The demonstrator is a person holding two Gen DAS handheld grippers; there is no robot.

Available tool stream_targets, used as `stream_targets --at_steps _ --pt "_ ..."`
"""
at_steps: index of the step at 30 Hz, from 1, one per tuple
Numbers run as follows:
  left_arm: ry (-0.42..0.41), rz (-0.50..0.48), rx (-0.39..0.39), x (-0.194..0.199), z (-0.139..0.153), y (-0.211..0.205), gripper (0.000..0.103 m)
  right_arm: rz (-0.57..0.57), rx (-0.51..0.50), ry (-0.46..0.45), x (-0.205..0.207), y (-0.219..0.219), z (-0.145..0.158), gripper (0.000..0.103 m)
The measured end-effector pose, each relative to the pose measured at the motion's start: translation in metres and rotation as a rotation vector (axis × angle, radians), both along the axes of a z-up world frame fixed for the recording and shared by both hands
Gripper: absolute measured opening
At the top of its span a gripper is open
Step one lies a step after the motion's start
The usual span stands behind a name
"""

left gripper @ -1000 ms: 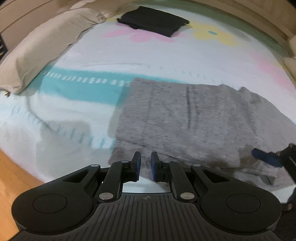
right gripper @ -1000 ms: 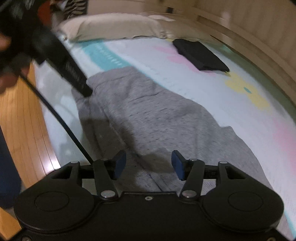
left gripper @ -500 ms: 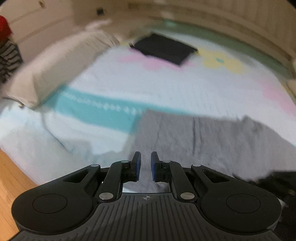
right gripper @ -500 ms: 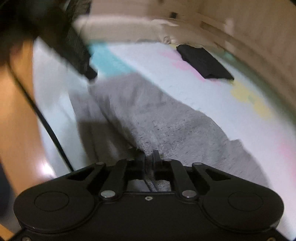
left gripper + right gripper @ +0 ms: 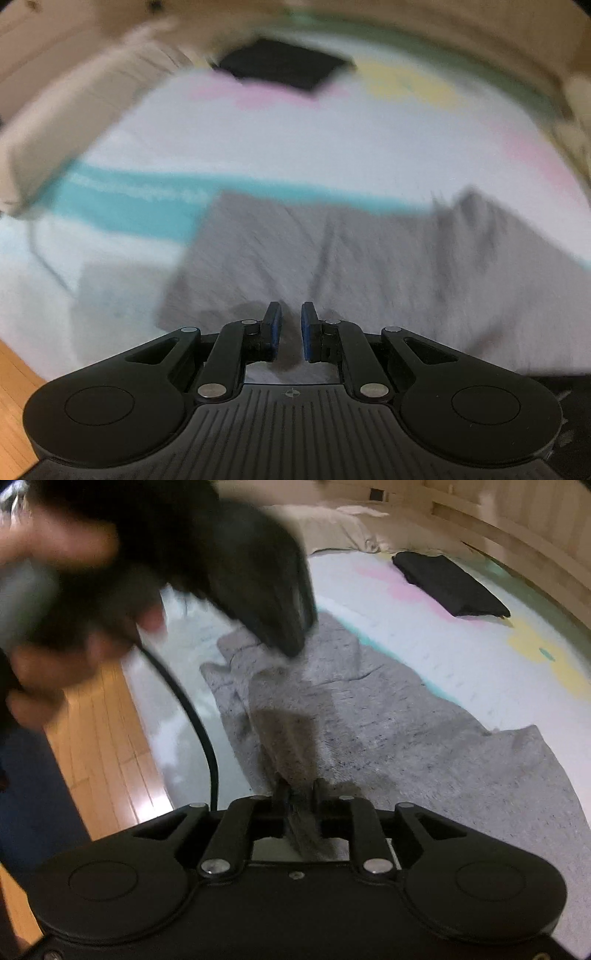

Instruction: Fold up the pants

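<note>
Right tongs (image 5: 300,794) pinch grey pants (image 5: 424,746) on seemingly pastel bedspread (image 5: 461,657).

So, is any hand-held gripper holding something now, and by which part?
The right hand-held gripper pinches a raised fold at the near edge of the grey knit pants. The left hand-held gripper holds nothing.

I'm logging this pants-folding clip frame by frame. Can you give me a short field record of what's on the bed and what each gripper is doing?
surface: bed sheet, white with pastel patches
garment: grey pants, spread flat
right gripper: pinching a raised fold of the grey pants; jaws just reopened slightly
left gripper: nearly shut, empty, over the pants
also on bed: folded black garment, pillow
</note>
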State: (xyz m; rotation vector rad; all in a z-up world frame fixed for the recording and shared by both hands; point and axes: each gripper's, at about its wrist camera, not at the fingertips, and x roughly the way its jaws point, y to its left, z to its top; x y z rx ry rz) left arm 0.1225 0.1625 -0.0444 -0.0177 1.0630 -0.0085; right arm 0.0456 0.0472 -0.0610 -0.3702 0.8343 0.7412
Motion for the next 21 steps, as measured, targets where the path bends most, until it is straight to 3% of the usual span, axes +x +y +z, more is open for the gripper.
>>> stream_targets --at_steps 2,6,9,11,14,17,21 --pt "0.107 -0.006 0.037 0.002 -0.024 -0.004 0.012 -0.016 0.026 0.020 -0.001 -0.015 0.007 0.036" --pt "0.085 -0.019 0.046 -0.012 -0.024 0.002 0.011 -0.100 0.052 -0.012 0.003 -0.053 0.019 0.040" --pt "0.079 -0.017 0.046 -0.017 -0.024 0.003 0.011 -0.245 0.087 0.022 0.017 -0.089 0.013 0.041" --pt "0.070 -0.026 0.079 -0.019 -0.023 -0.002 0.011 -0.302 0.050 0.058 0.026 -0.102 0.000 0.041" --pt "0.022 -0.042 0.108 -0.021 -0.010 -0.014 0.010 -0.269 -0.062 0.150 0.023 -0.108 -0.028 0.040" --pt "-0.080 -0.047 0.113 -0.024 0.013 -0.023 0.011 -0.200 -0.098 0.084 0.008 -0.104 -0.025 0.040" --pt "-0.141 -0.048 0.075 -0.003 0.033 -0.039 0.011 -0.241 -0.015 0.093 0.020 -0.118 0.000 0.039"
